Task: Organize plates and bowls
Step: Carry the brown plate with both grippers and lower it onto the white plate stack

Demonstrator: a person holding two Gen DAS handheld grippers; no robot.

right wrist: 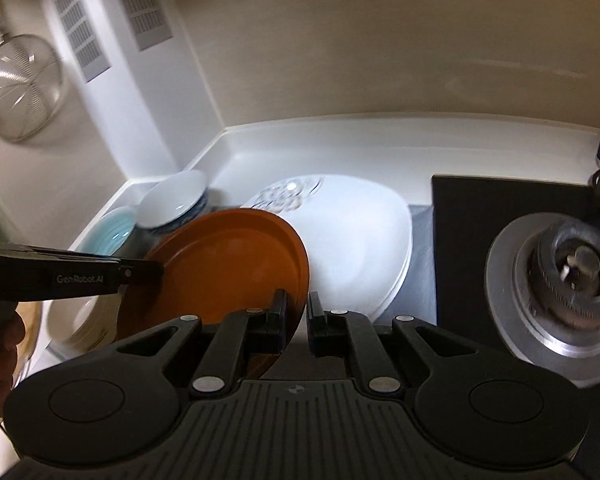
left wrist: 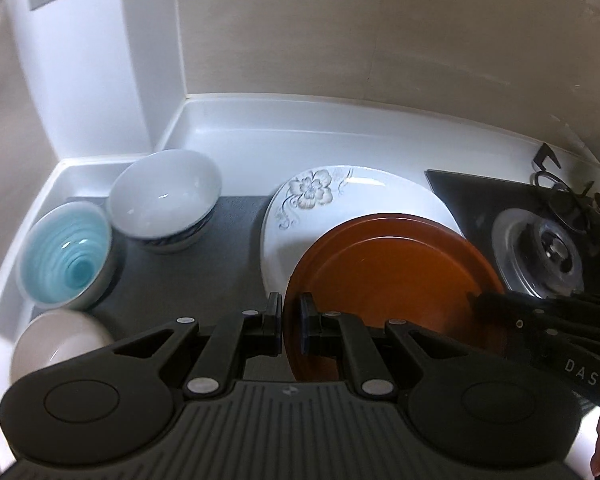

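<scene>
- Left tongs (left wrist: pixel 291 322) pinch the near-left rim of the orange plate (left wrist: pixel 388 272).
- Right tongs (right wrist: pixel 297 322) pinch its opposite rim.
- The orange plate hangs over the white flowered plate (left wrist: pixel 300 208) on the table (left wrist: pixel 240 136), seemingly not touching it.
- Blue bowl (left wrist: pixel 66 258), white bowl (left wrist: pixel 164 200) and cream bowl (left wrist: pixel 56 350) stand left.

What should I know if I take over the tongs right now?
Left tongs: shut on the rim of the orange plate.
Right tongs: shut on the same plate's opposite rim.
The orange plate hangs tilted between them, over the white flowered plate on the dark mat.
Bowls sit apart at the left: blue ringed bowl, white bowl, cream bowl.
Done: orange plate lifted.
Left: probably lower it onto the flowered plate, then nest the bowls. Mind the stove burner on the right.
</scene>
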